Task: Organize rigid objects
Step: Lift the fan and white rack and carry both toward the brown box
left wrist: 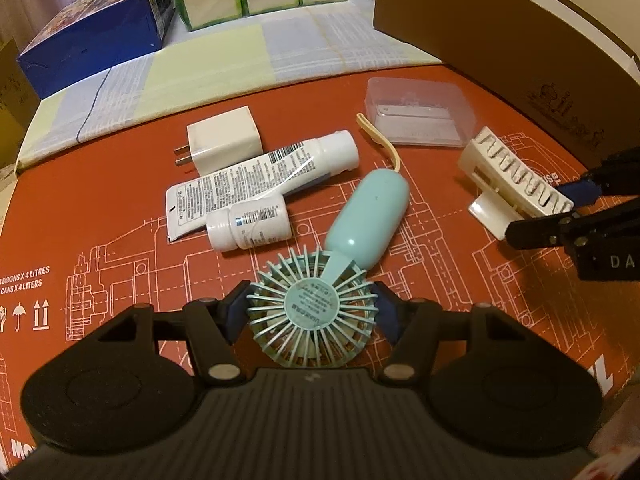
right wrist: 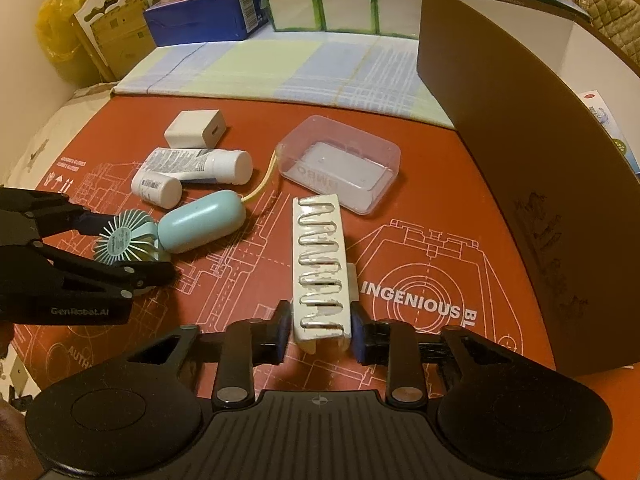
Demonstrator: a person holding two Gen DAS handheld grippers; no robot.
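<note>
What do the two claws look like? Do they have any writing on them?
Both are black plastic with two thin fingers, dark blue pads at the tips and silver rivets at the joints. The left claw has "GenRobot.AI" in pale letters on its side. The right claw shows the white letters "DA" at the picture's edge. No cables or sleeves show.

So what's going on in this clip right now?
A person is sorting small items on a red mat, one tool in each hand. The left tool straddles the head of a teal fan, its pads at either side of the grille. The right tool is at the near end of a white rack, which sits between its pads; a firm grip isn't clear. A charger, tube, bottle and clear box lie untouched.
</note>
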